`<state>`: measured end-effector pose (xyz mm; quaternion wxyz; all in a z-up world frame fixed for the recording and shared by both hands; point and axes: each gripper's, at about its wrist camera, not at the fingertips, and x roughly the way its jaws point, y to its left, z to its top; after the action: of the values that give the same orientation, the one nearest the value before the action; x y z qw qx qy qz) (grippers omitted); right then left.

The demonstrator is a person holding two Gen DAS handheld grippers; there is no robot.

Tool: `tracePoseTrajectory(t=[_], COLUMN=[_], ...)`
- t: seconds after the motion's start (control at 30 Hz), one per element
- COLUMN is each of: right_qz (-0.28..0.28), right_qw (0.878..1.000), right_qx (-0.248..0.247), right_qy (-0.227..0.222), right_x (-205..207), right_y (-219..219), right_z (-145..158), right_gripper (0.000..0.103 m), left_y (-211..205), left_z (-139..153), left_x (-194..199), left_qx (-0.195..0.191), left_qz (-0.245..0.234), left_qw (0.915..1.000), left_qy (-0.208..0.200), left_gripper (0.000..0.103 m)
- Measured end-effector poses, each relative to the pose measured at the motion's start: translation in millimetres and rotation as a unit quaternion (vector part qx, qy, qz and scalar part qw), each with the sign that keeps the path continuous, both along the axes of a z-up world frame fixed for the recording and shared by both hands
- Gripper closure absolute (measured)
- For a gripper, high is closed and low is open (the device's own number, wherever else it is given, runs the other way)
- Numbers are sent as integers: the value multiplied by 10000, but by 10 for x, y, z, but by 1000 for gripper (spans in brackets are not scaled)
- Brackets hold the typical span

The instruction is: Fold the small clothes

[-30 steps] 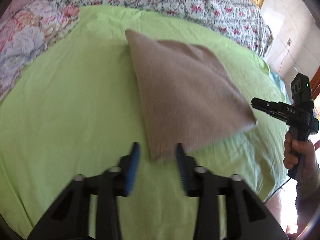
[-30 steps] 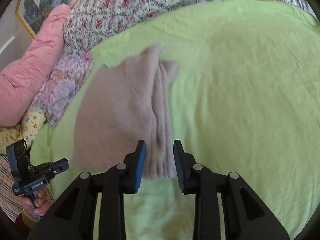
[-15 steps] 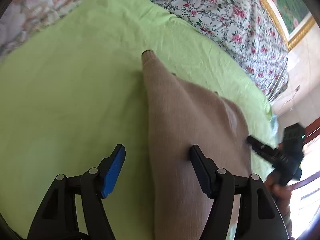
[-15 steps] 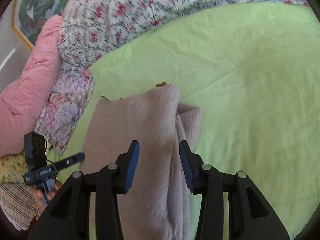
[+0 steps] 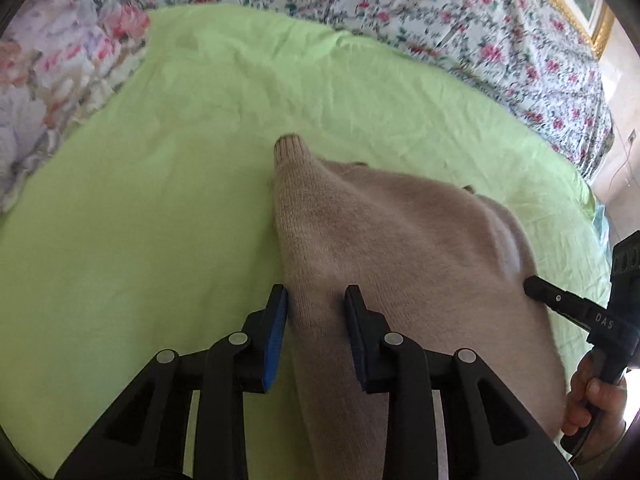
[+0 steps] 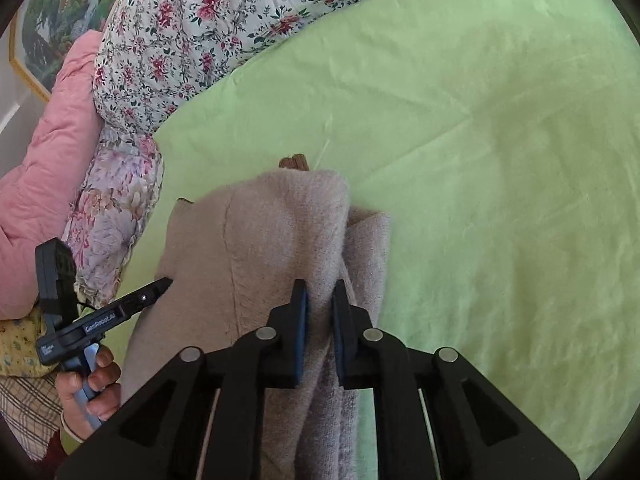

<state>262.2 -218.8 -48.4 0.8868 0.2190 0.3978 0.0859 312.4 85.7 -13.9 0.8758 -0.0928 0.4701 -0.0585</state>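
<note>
Green bedsheet [image 6: 500, 160] fills the frame, one wide bare field, and on it lies the single beige knit garment [image 5: 400, 248], already doubled over at least once, its near end running under both tools. Beyond the sheet sits one rose-print quilt [image 6: 192, 32], one pink padded cushion [image 6: 44, 128] at the far left of the right view, and one pale floral pillow [image 6: 116, 220] beside it.

Two tongs in play! The right gripper [image 6: 320, 312] has its jaws pressed nearly together, pinching the thick folded edge of the knit. The left gripper [image 5: 316, 312] straddles the opposite edge, jaws narrowed around the cloth, yet whether they truly bite it I cannot tell.

Judging by that, this is the grab before another fold: both near corners being taken up. Next move, I'd say, needs the left pinch made firm, then both corners lifted evenly and carried forward to meet the far tip, layers kept together so nothing slides.
</note>
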Motion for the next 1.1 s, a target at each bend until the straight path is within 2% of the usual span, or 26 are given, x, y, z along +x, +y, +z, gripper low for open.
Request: tracePoseTrajectory(t=[0.1, 0.17, 0.27, 0.37, 0.43, 0.57, 0.63, 0.7, 0.87, 0.97, 1.03, 1.1], right_qz=[-53, 131, 500, 754, 819, 532, 431, 409, 447, 505, 395, 342], right_qw=[9997, 9990, 9976, 9965, 9963, 9937, 9946, 9969, 9934, 9930, 9952, 9954], right_qx=[-139, -166, -160, -195, -223, -967, -926, -646, -1044, -1062, -889, -887], right_qy=[-199, -383, -441, -299, -146, 179, 171, 166, 124, 100, 101, 61], right_x=[-226, -418, -690, -964, -1108, -1215, -1232, -1234, -1280, -1289, -1337, -1390], right_y=[21, 104, 319, 515, 578, 526, 405, 316, 441, 441, 394, 416], right_z=[221, 339, 359, 233, 97, -210, -322, -350, -272, -346, -308, -233], right_gripper=[86, 86, 86, 86, 86, 86, 89, 90, 87, 87, 87, 86], left_y=[32, -19, -135, -274, -334, -374, -334, -309, -316, -329, -322, -277], left_z=[232, 357, 410, 336, 231, -161, -301, -290, -301, -315, -255, -211], left_x=[-331, -621, -979, -1222, -1363, -1459, -1461, -1493, -1566, -1611, -1627, -1717], left_qx=[-236, -538, -807, -915, -868, -438, -460, -536, -441, -378, -336, -264], left_qz=[-111, -414, -819, -1113, -1248, -1196, -1119, -1084, -992, -949, -909, -849], left_qw=[9993, 9966, 9918, 9885, 9876, 9919, 9926, 9927, 9941, 9948, 9953, 9960], left_qy=[-275, -459, -556, -456, -385, -11, 81, 24, -19, -42, -38, -82], left_gripper=[74, 74, 74, 74, 74, 74, 74, 74, 74, 74, 69, 58])
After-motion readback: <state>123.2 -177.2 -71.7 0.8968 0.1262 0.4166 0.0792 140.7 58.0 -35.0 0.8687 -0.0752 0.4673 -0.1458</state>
